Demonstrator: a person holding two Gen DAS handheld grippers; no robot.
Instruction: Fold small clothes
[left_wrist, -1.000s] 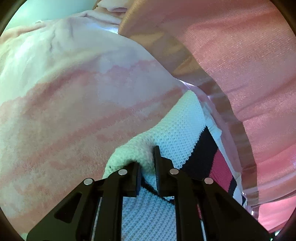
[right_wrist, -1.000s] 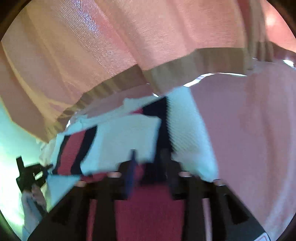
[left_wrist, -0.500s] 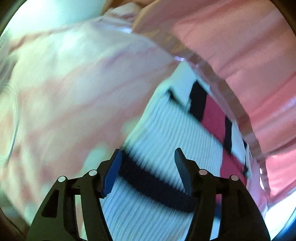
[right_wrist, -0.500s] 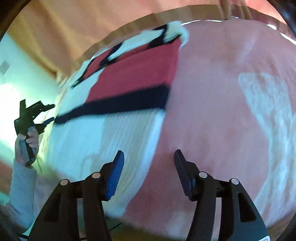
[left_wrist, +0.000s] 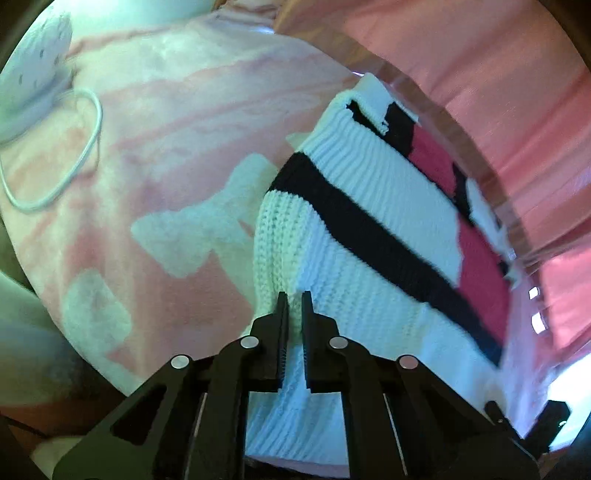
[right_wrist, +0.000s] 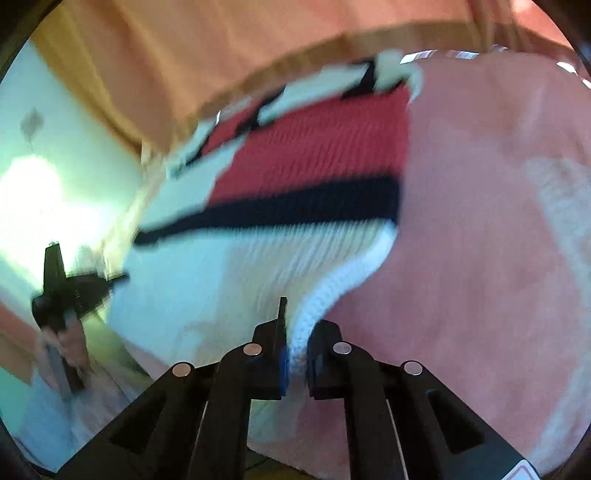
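A small knitted sweater (left_wrist: 373, 206), white with a black stripe and a red block, lies spread on a pink and white fleece blanket (left_wrist: 166, 155). My left gripper (left_wrist: 293, 302) is shut on the sweater's near white hem at its left corner. In the right wrist view the same sweater (right_wrist: 295, 177) lies ahead, and my right gripper (right_wrist: 295, 321) is shut on the white ribbed hem at its right corner. The left gripper (right_wrist: 62, 291) and the hand that holds it show at the left of that view.
A pink curtain (left_wrist: 480, 92) hangs just behind the sweater's far edge. A white round device (left_wrist: 33, 74) with a looped white cable (left_wrist: 74, 155) lies on the blanket at the far left. The blanket's front edge (right_wrist: 332, 458) is just below the right gripper.
Both grippers let go of the sweater, opened wide, then drew back to its near hem and shut on it. The sweater now lies spread flat.
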